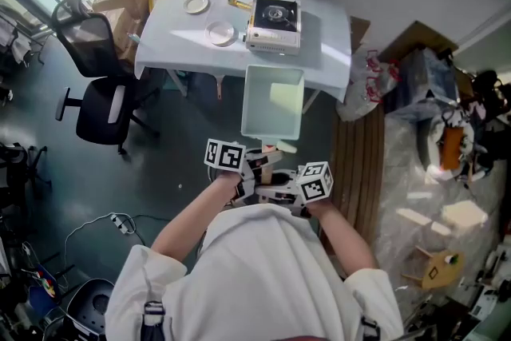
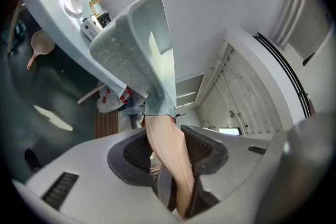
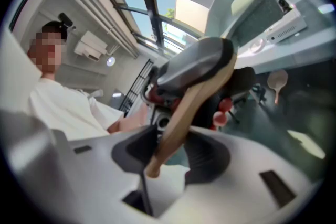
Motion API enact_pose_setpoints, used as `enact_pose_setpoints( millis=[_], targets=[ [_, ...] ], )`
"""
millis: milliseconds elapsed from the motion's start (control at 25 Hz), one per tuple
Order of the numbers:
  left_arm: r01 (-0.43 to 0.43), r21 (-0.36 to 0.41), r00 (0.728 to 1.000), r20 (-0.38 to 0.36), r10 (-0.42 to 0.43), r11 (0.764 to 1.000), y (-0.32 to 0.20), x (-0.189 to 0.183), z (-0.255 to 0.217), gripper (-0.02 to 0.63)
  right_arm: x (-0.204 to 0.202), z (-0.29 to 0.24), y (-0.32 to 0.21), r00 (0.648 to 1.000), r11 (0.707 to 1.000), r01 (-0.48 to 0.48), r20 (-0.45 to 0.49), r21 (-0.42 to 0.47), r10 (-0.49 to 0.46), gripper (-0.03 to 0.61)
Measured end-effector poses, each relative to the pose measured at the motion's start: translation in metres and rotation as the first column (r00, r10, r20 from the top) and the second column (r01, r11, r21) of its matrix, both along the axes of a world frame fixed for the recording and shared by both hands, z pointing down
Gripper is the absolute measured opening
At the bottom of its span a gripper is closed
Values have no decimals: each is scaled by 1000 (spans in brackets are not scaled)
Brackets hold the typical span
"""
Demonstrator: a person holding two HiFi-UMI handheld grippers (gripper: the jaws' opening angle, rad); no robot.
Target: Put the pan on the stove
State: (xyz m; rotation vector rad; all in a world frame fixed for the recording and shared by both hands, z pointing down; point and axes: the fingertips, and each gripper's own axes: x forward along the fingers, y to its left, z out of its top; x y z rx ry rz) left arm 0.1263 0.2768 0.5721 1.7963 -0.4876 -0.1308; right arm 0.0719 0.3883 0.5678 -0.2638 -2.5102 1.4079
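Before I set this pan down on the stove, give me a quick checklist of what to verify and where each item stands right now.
1. Left hand-held gripper on the handle: ok, both pads press the wood.
2. Right hand-held gripper on the handle: ok, the handle's end sits between its pads.
3. Stove top free: ok, nothing sits on the burner.
4. Pan empty: ok, nothing shows inside.
5. Plates clear of the stove: ok, both lie to its left, apart from it.
6. Pan over the burner: not ok, it is held in the air on the near side of the table.
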Motion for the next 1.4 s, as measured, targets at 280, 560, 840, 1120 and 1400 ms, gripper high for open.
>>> enact_pose_setpoints(
  millis=[280, 560, 840, 1120, 1400],
  targets=[
    [-26, -14, 999, -21, 26, 1000, -3, -17, 0, 176, -21, 1, -6, 999, 999, -32, 3, 6, 32, 174],
    [-71, -6, 997, -13, 71, 997, -5, -39, 0, 176, -48, 0, -10, 996, 997, -83, 15, 8, 83, 173],
    [-111, -2, 994, -4, 111, 994, -7, -61, 1, 176, -75, 1, -15, 991, 992, -129, 19, 12, 129, 173],
    [-125, -13, 992, -9, 125, 992, -10, -65, 2, 176, -80, 1, -20, 991, 991, -135, 17, 8, 134, 175],
    [-111, -4, 994, -1, 111, 994, -26, -64, 6, 176, -76, 4, -33, 993, 993, -120, 24, 12, 119, 175]
  ],
)
